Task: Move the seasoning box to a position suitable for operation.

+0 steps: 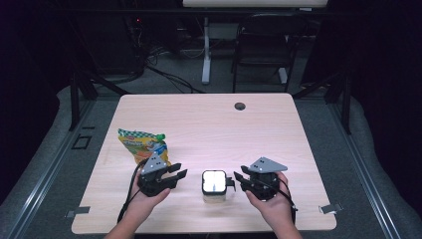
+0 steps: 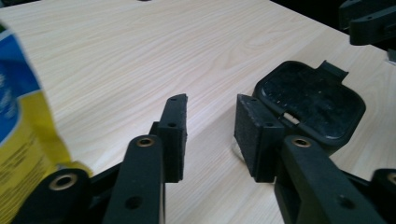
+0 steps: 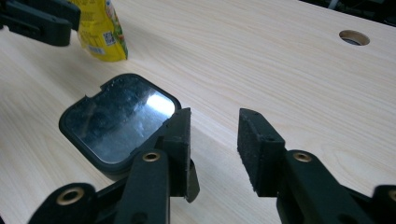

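A small square container (image 1: 214,186) with a black-rimmed glossy lid stands near the table's front edge, between my two grippers. My left gripper (image 1: 181,171) is just to its left, open, with its jaws pointing toward it. In the left gripper view the jaws (image 2: 211,105) hold nothing, and the black lid (image 2: 310,100) lies just beyond the right jaw. My right gripper (image 1: 238,175) is close on the container's right, also open. In the right gripper view the lid (image 3: 119,121) sits beside the left jaw, and the gap (image 3: 215,116) shows bare table.
A yellow snack bag (image 1: 143,144) lies behind the left gripper, its edge near the jaw (image 2: 18,121); it is also in the right gripper view (image 3: 100,28). A cable hole (image 1: 240,106) sits at the wooden table's (image 1: 209,129) far side. A chair (image 1: 263,45) stands beyond.
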The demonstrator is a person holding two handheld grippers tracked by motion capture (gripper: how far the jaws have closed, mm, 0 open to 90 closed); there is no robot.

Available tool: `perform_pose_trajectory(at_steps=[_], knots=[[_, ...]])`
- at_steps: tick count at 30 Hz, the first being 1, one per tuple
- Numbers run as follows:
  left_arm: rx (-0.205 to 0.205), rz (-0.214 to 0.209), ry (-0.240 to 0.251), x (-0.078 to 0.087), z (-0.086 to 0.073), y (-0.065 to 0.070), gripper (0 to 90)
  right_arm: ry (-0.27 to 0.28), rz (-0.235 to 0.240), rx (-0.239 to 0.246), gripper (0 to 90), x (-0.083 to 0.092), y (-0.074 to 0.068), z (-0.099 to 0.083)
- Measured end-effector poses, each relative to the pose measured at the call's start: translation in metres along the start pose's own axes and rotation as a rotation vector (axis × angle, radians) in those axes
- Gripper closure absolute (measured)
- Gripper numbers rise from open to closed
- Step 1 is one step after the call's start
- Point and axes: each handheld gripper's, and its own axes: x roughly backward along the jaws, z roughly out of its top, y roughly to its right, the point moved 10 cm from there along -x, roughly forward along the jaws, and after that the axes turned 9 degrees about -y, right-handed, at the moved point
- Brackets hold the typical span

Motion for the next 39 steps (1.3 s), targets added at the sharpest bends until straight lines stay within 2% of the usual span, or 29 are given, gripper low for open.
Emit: perform_pose_trajectory(at_steps=[4, 9, 11, 12, 20, 25, 39], knots=[[-0.004, -0.006, -0.026, -0.006, 0.003, 0.005, 69.6, 0.011, -0.004, -0.006, 68.2, -0.002, -0.003, 0.001], [-0.001, -0.015, -0.010, -0.008, 0.004, 0.010, 74.6, 0.021, 0.011, -0.045, 68.2, -0.003, -0.008, 0.000], [0.012, -0.031, 0.006, -0.009, 0.001, 0.013, 77.0, 0.010, 0.014, -0.035, 68.7, -0.004, -0.010, -0.004], [0.000, -0.031, -0.002, -0.009, -0.001, 0.015, 77.6, 0.011, 0.014, -0.039, 70.2, -0.005, -0.011, -0.005], [-0.002, -0.038, -0.018, -0.013, -0.007, 0.018, 79.3, 0.014, 0.018, -0.045, 75.2, -0.008, -0.013, -0.006], [-0.017, -0.033, -0.030, -0.014, -0.009, 0.020, 78.6, -0.007, 0.022, -0.033, 76.3, -0.014, -0.016, -0.008], [-0.027, -0.036, -0.039, -0.014, -0.011, 0.023, 80.3, -0.013, 0.033, -0.028, 76.9, -0.018, -0.023, -0.007]])
